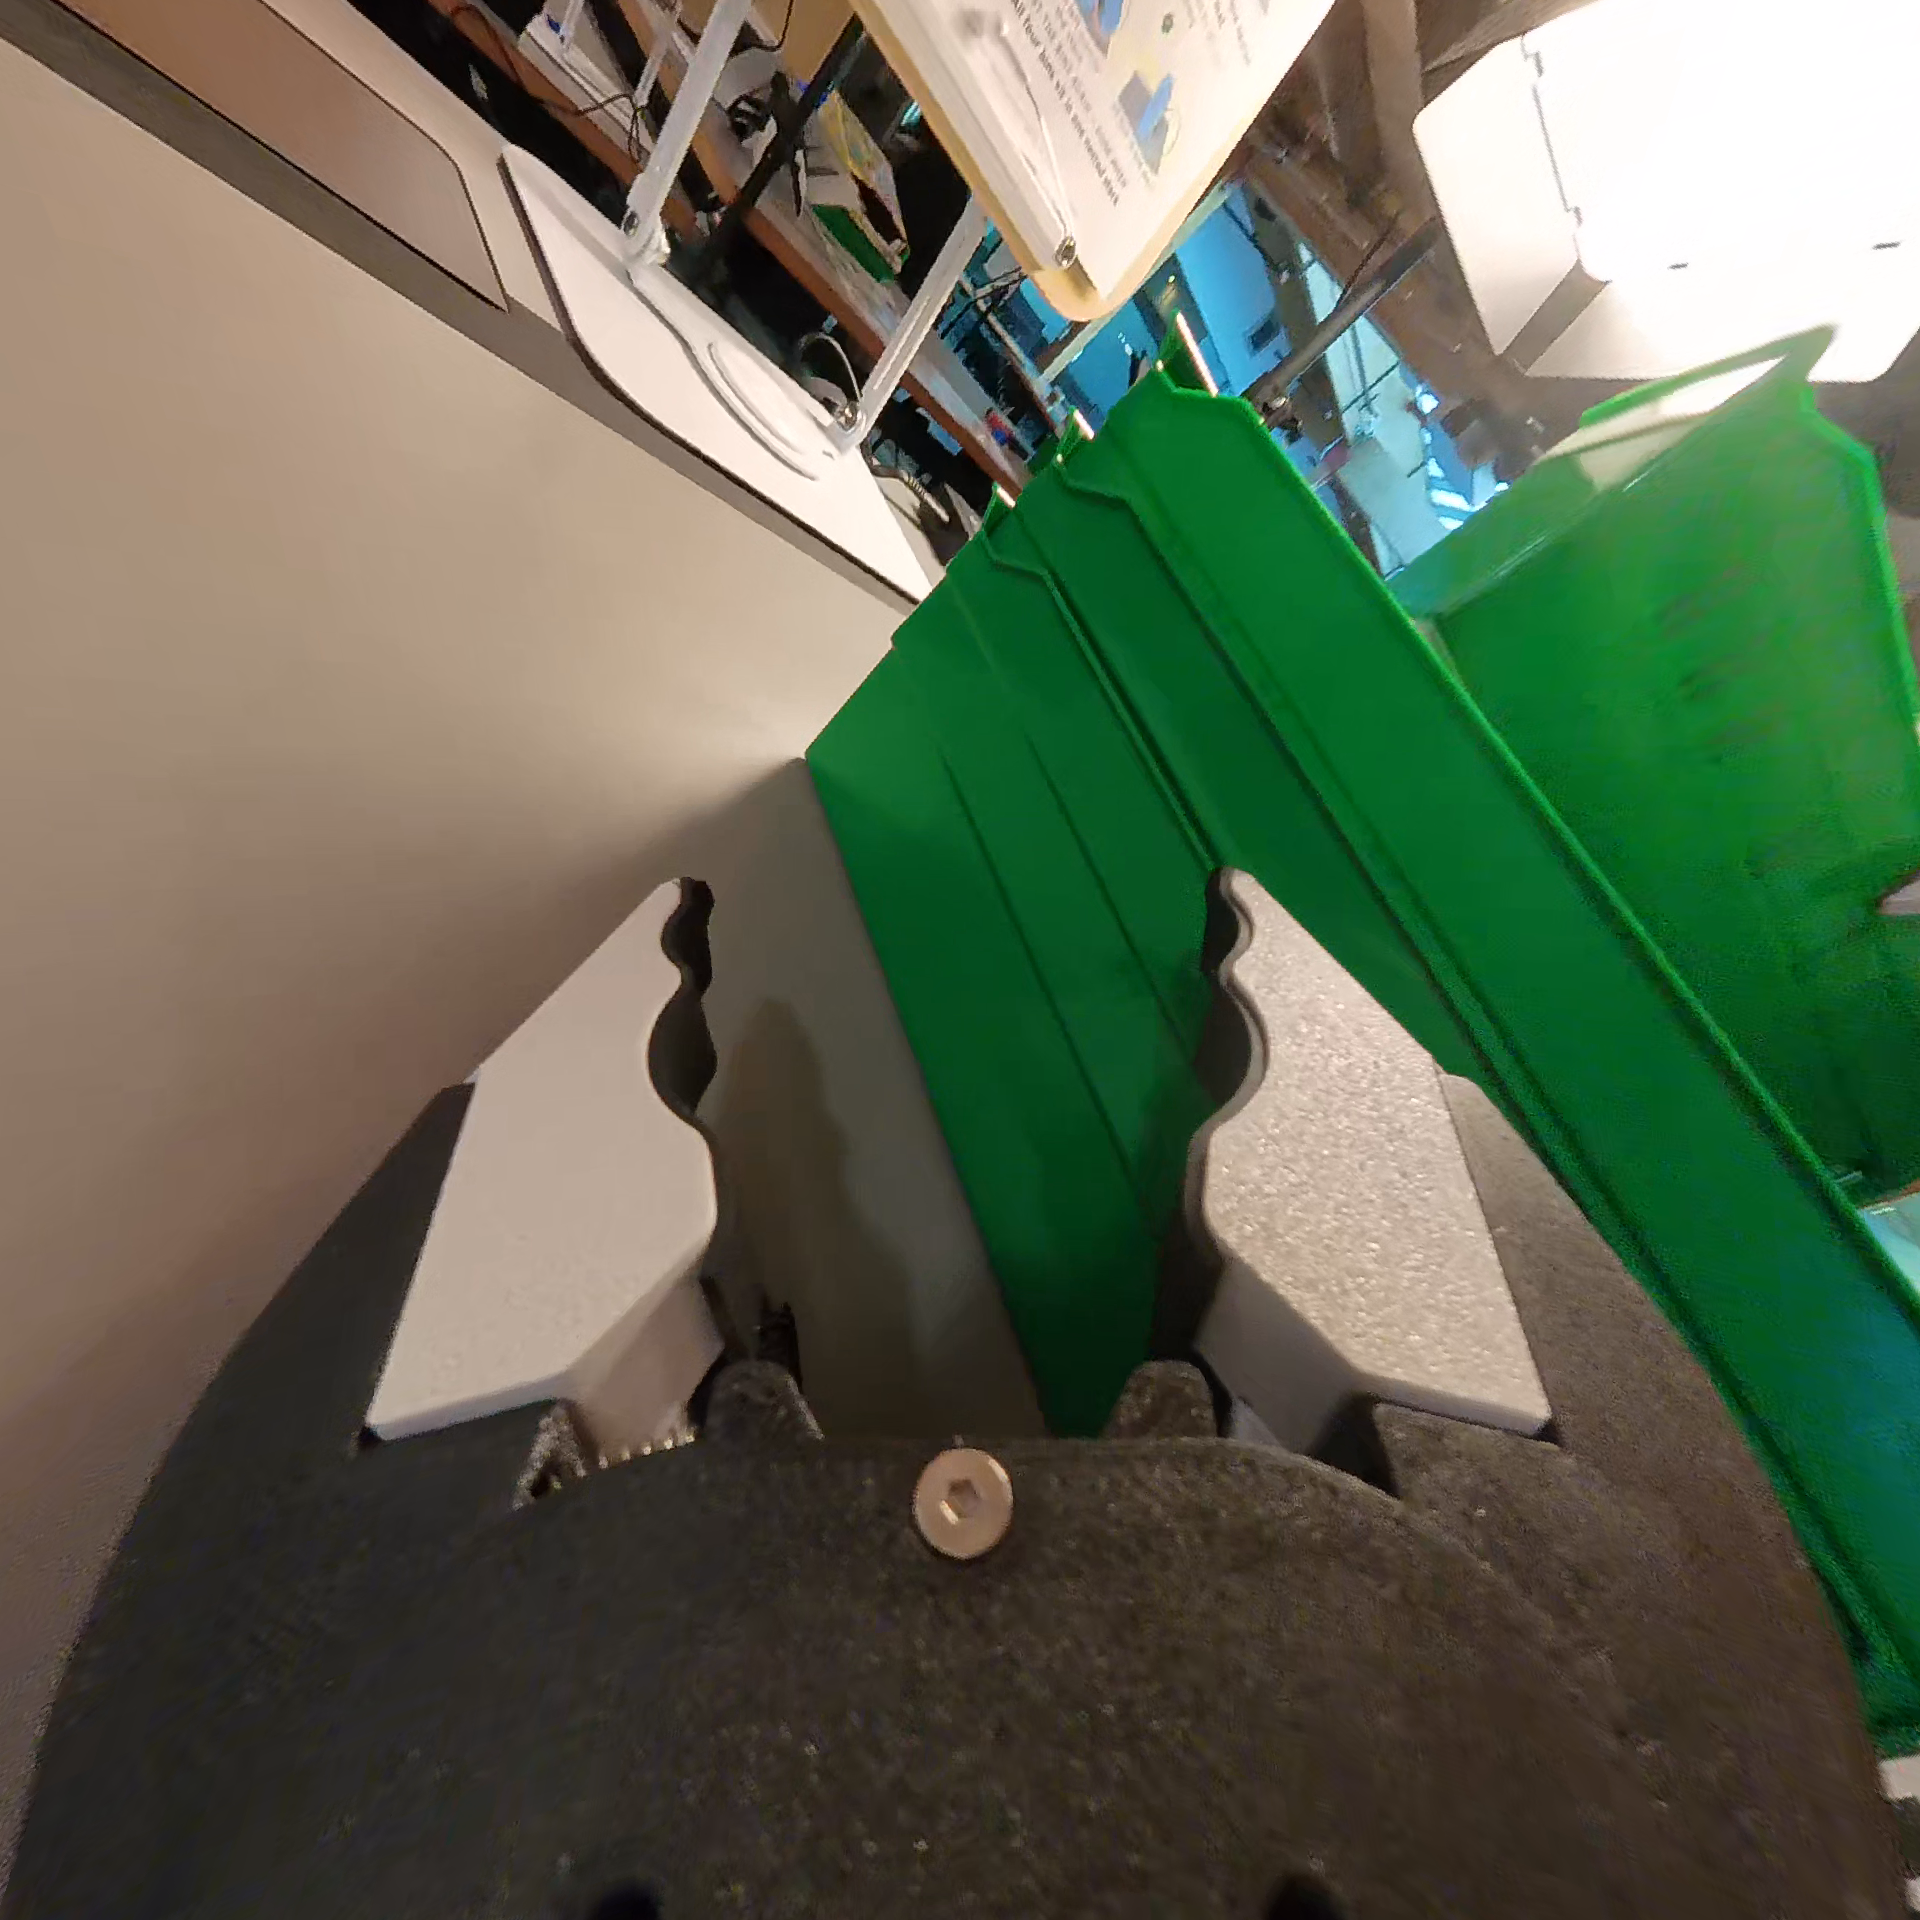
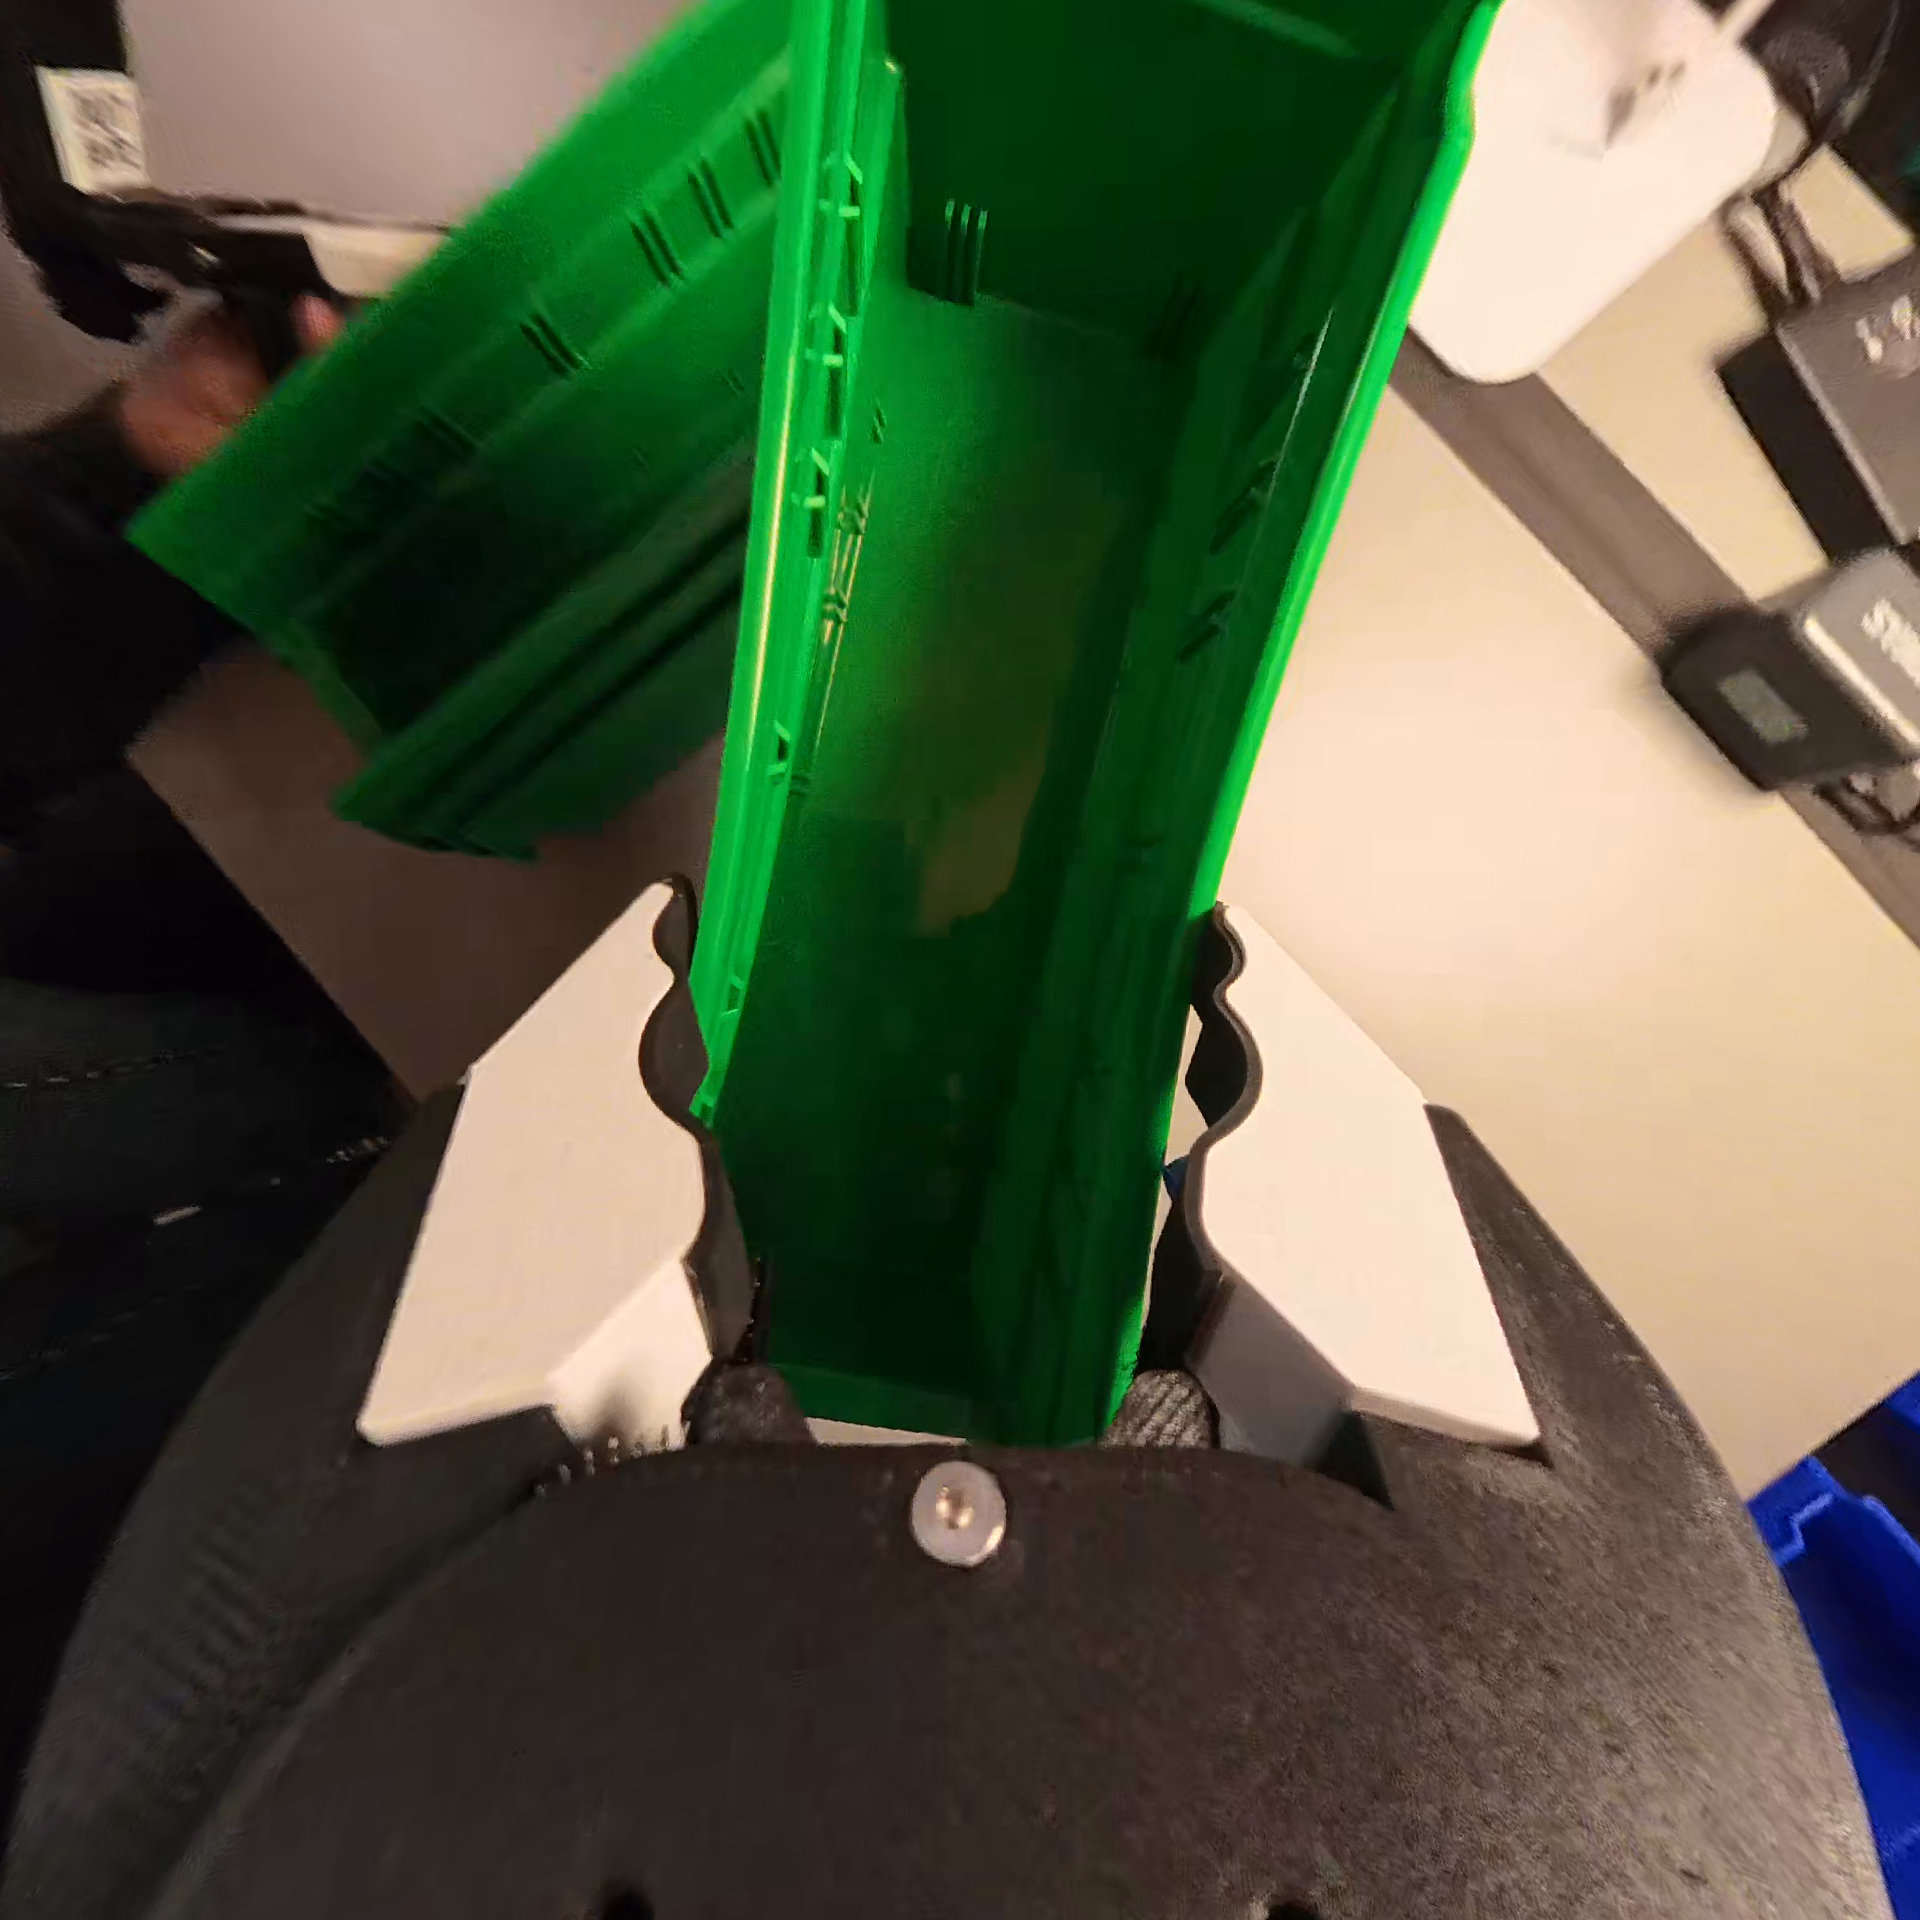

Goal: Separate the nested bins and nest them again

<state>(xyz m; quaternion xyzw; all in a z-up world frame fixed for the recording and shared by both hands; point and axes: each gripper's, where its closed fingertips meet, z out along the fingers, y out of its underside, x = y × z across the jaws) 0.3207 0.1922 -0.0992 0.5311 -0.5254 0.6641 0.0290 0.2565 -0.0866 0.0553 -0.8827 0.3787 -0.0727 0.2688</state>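
In the left wrist view a stack of nested green bins (image 1: pixel 1039 831) stands on its side on the grey table. My left gripper (image 1: pixel 961 894) is open around the stack's near edge: the right finger (image 1: pixel 1351 1143) lies against the green walls, and the left finger (image 1: pixel 582 1143) is apart from them, with bare table between. My right gripper (image 2: pixel 951 914) is shut on a single green bin (image 2: pixel 935 675), one finger on each side wall, and I look into its open inside. That bin shows blurred at the right in the left wrist view (image 1: pixel 1714 727). The stack (image 2: pixel 499 520) sits left of it.
A white stand base (image 1: pixel 675 343) and a tilted board (image 1: pixel 1091 104) are at the table's far edge, by a white box (image 1: pixel 1714 156). In the right wrist view there are a white box (image 2: pixel 1590 208), dark devices (image 2: pixel 1818 675), a blue bin (image 2: pixel 1860 1558) and a hand (image 2: pixel 197 384).
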